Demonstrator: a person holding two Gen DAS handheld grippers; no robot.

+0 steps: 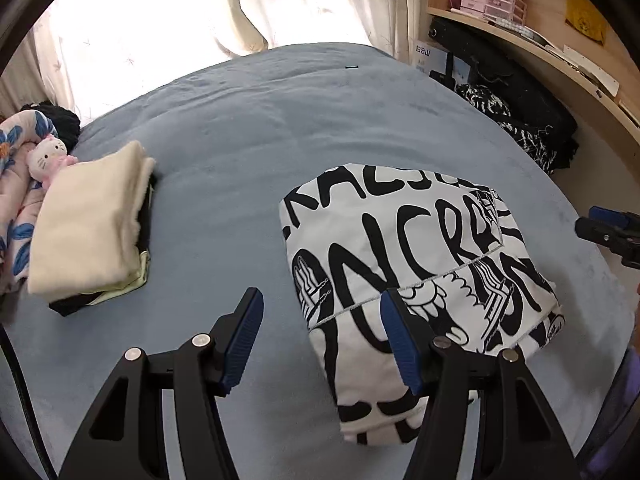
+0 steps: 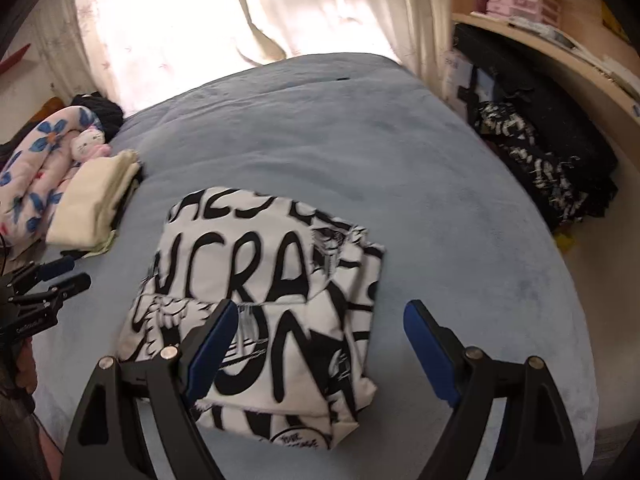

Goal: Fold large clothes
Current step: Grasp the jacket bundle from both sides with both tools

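Note:
A folded white garment with black lettering (image 1: 400,248) (image 2: 260,264) lies flat on the blue bed cover (image 1: 240,140) (image 2: 440,220). My left gripper (image 1: 320,304) hovers open above the garment's left edge, its right finger over the cloth and its left finger over bare cover. My right gripper (image 2: 320,310) stands wide open above the garment's near right part, and its blue pads press on nothing. Each gripper also shows in the other view: the right gripper (image 1: 608,232) at the right edge, the left gripper (image 2: 60,276) at the left edge.
A cream folded stack (image 1: 92,220) (image 2: 96,200) lies at the bed's left, beside a white and pink plush cat (image 1: 46,158) and a floral quilt (image 1: 16,200). Dark patterned clothes (image 1: 516,128) are piled off the right side under a wooden shelf (image 1: 520,36). Curtains (image 1: 320,0) hang behind.

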